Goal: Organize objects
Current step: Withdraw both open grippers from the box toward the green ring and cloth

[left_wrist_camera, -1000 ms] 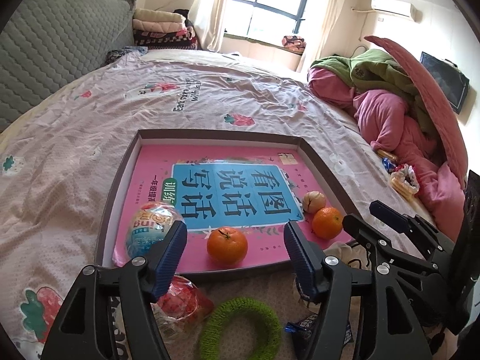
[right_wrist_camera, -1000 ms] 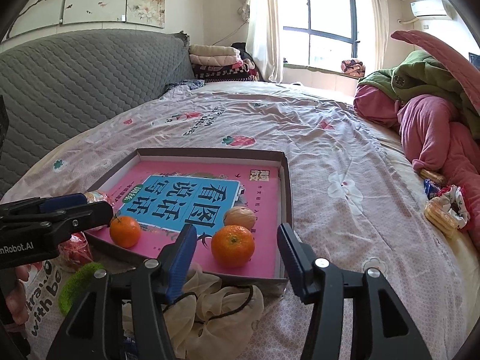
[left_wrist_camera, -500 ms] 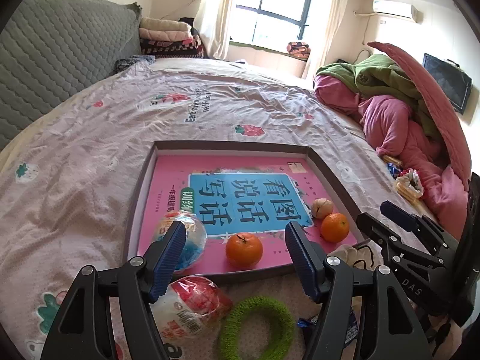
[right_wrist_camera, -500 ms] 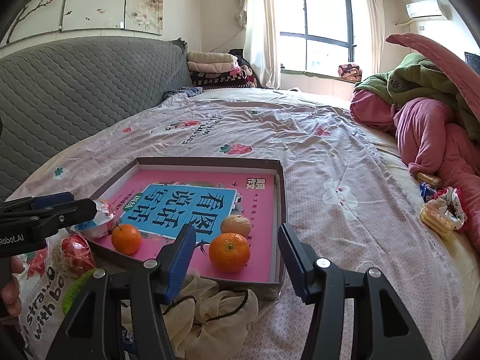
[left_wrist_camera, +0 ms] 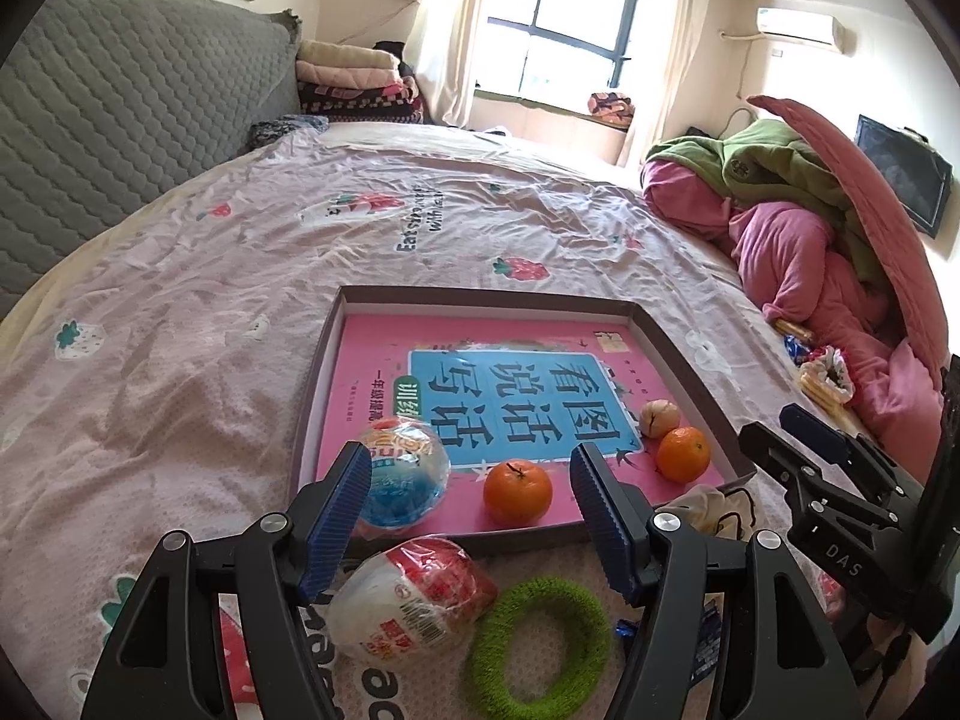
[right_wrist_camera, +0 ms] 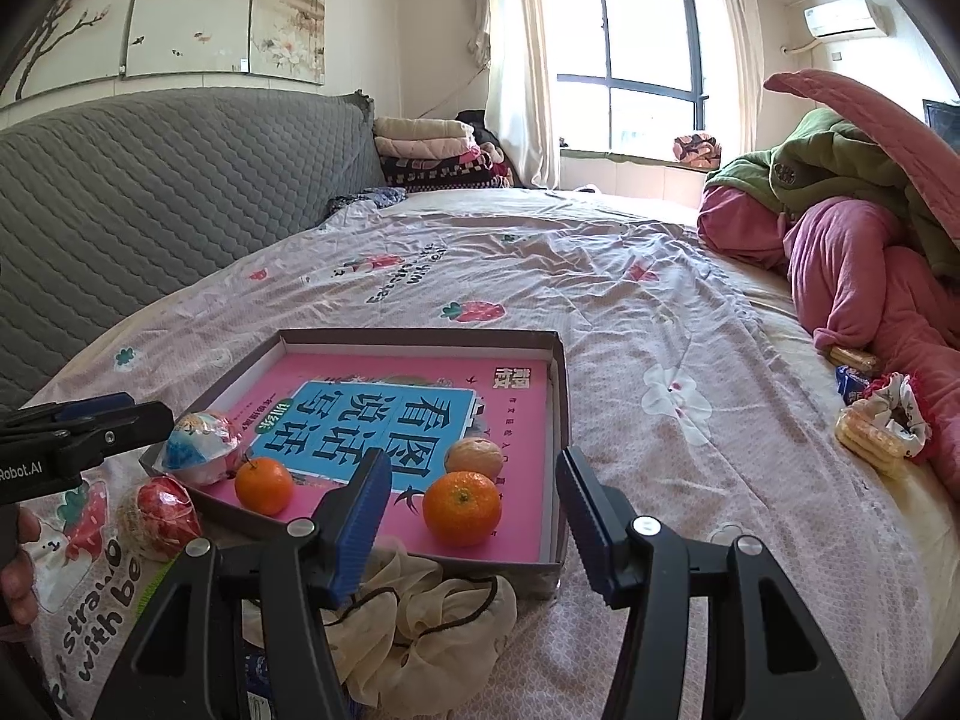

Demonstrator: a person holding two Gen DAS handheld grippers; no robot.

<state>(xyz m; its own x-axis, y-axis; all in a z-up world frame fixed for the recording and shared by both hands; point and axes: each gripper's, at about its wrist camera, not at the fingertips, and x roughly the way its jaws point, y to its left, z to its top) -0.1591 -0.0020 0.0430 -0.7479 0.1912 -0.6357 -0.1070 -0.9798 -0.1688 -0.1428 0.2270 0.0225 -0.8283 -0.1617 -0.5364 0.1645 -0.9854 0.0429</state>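
Note:
A shallow brown tray lies on the bed with a pink book in it. In the tray lie two oranges, a walnut and a blue snack packet. Outside its near edge lie a red-and-white packet, a green ring and a cream scrunchie. My left gripper is open and empty above the near edge. My right gripper is open and empty, over one orange.
A pile of pink and green bedding lies at the right. Wrapped snacks lie on the sheet beside it. A grey headboard stands at the left, folded blankets beyond. A printed bag lies under the near items.
Both grippers have drawn back and up from the tray. The red-and-white packet and green ring now show more fully in the left wrist view. Both jaws stay open.

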